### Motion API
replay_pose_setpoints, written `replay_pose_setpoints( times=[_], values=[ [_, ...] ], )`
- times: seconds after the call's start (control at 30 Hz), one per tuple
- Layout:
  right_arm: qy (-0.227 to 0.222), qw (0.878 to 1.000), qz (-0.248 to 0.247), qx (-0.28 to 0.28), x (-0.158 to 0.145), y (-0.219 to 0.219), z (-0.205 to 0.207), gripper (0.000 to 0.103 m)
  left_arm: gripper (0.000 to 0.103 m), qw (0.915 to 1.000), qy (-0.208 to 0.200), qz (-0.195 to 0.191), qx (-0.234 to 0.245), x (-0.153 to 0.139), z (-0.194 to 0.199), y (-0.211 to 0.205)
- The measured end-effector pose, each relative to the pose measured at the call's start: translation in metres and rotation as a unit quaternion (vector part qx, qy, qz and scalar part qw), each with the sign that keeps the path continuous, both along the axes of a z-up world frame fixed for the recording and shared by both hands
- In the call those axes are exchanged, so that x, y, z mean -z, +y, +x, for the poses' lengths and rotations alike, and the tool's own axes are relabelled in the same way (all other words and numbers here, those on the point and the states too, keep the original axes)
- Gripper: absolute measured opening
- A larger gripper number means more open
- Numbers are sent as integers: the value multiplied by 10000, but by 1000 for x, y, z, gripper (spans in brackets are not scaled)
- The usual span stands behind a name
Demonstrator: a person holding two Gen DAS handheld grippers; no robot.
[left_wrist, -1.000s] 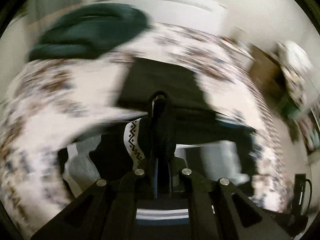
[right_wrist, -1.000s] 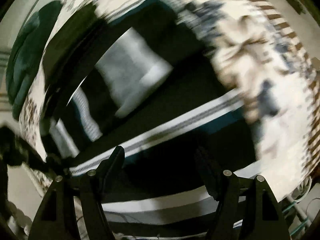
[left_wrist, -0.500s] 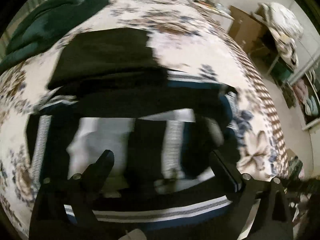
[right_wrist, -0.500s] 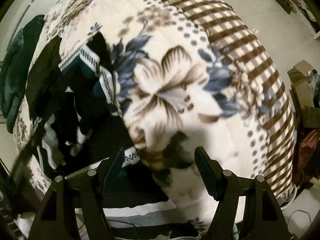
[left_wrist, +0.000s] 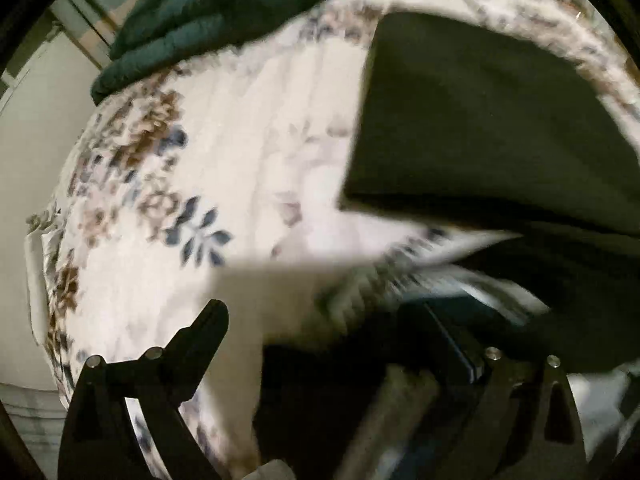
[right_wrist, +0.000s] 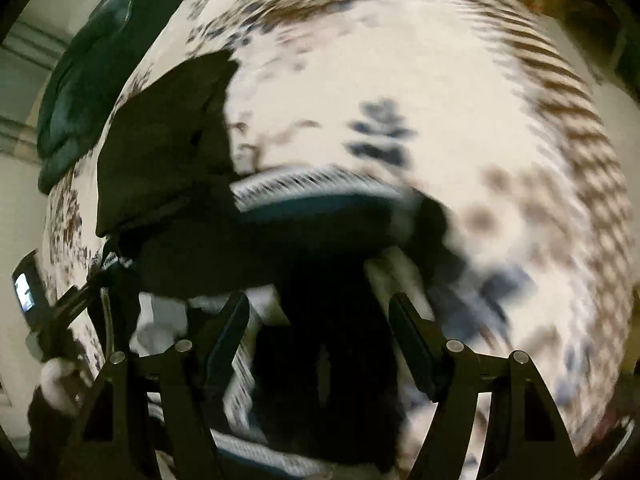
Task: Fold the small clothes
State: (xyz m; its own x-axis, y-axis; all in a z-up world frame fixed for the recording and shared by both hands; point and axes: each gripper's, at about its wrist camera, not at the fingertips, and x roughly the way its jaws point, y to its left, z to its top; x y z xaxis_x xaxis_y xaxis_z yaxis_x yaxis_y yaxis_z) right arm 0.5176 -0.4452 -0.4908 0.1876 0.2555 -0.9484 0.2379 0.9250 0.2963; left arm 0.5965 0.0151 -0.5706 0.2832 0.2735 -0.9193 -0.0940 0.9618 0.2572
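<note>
Bed (left_wrist: 248,152): broad, covered in a soft cream blanket printed with brown and blue-grey flowers and leaves; in the right wrist view a brown striped border (right_wrist: 568,92) runs along its far edge. Both views are motion-blurred.

Dark green bedding (left_wrist: 224,16): a thick, plush, rounded heap at the head of the bed, with a deep fold line along its length.

Black garment (left_wrist: 492,120): flat, matte, folded to a clean rectangle with straight edges; it lies on the blanket, touching the garment below it.

Patterned sweater (right_wrist: 312,216): dark knit, black with a teal band and a white zigzag-trimmed stripe. It sits bunched and rumpled near the foot of the bed, just in front of both grippers, its edge overlapping the black garment. A pale grey panel shows inside its folds.

Left gripper (left_wrist: 340,340): black, angular fingers with silver bolt heads; jaws spread wide, sweater cloth beneath and between them, not pinched.

Right gripper (right_wrist: 320,320): same build; jaws spread apart over the dark knit, gripping nothing.
</note>
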Motion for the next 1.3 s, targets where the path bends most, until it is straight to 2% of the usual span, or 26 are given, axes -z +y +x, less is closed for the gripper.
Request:
replay_pose_setpoints(
  times=[0.07, 0.1, 0.17, 0.2, 0.3, 0.37, 0.43, 0.5, 0.53, 0.57, 0.6, 0.63, 0.77, 0.87, 0.97, 1.0, 1.07, 1.13, 1.17, 1.23, 1.3],
  values=[
    [202, 9996, 66, -168, 25, 9, 35, 74, 99, 9997, 245, -43, -71, 22, 18, 8],
    [343, 9989, -289, -143, 38, 10, 51, 74, 100, 9994, 297, -153, -96, 26, 22, 10],
    [576, 9955, -754, -46, 50, 7, 67, 73, 99, 9991, 232, -308, -181, 20, 21, 13],
    [585, 9960, -665, 112, 47, 3, 67, 73, 99, 9992, 115, -356, -126, 9, 14, 11],
    [229, 9987, -86, 436, 11, -7, 39, 73, 99, 9985, -312, -451, -10, -27, -20, 8],
    [165, 9980, 146, 594, -6, -9, 7, 73, 99, 9975, -475, -529, -45, -47, -45, 10],
    [387, 9967, 389, 598, -2, -4, -20, 73, 99, 9960, -597, -651, -164, -63, -72, 14],
    [786, 9943, 522, 494, 20, 4, -39, 73, 99, 9947, -609, -764, -309, -73, -93, 17],
    [963, 9931, 507, 441, 35, 9, -45, 67, 99, 9940, -595, -821, -406, -76, -105, 19],
    [1026, 9928, 454, 412, 43, 13, -50, 56, 99, 9934, -553, -884, -487, -77, -118, 20],
    [1017, 9936, 358, 334, 51, 19, -53, 15, 99, 9932, -494, -912, -532, -75, -122, 23],
    [999, 9943, 228, 291, 54, 23, -56, 9, 99, 9931, -466, -914, -566, -73, -127, 24],
    [448, 9970, -92, 623, 29, 20, -67, 7, 99, 9936, -224, -938, -583, -55, -138, 28],
    [389, 9940, -487, 904, 23, 7, -68, 6, 99, 9945, -105, -904, -520, -40, -138, 27],
    [688, 9920, -543, 904, 29, 2, -65, 10, 99, 9969, -34, -734, -285, -30, -132, 18],
    [761, 9912, -627, 887, 26, 0, -63, 23, 99, 9972, -54, -721, -199, -30, -132, 16],
    [622, 9901, -838, 938, 10, 5, -62, 41, 99, 9975, -126, -689, -55, -35, -133, 11],
    [219, 9928, -750, 907, -11, 11, -68, 44, 99, 9978, -189, -619, 125, -39, -136, 5],
    [168, 9959, -586, 665, -13, 22, -70, 47, 99, 9981, -175, -573, 175, -38, -137, 3],
    [430, 9975, -462, 329, 3, 35, -71, 51, 99, 9982, -78, -573, 177, -30, -139, 2],
    [1112, 9907, -766, 145, 41, 39, -73, 48, 99, 9978, -13, -653, 126, -28, -141, 2]
  ],
)
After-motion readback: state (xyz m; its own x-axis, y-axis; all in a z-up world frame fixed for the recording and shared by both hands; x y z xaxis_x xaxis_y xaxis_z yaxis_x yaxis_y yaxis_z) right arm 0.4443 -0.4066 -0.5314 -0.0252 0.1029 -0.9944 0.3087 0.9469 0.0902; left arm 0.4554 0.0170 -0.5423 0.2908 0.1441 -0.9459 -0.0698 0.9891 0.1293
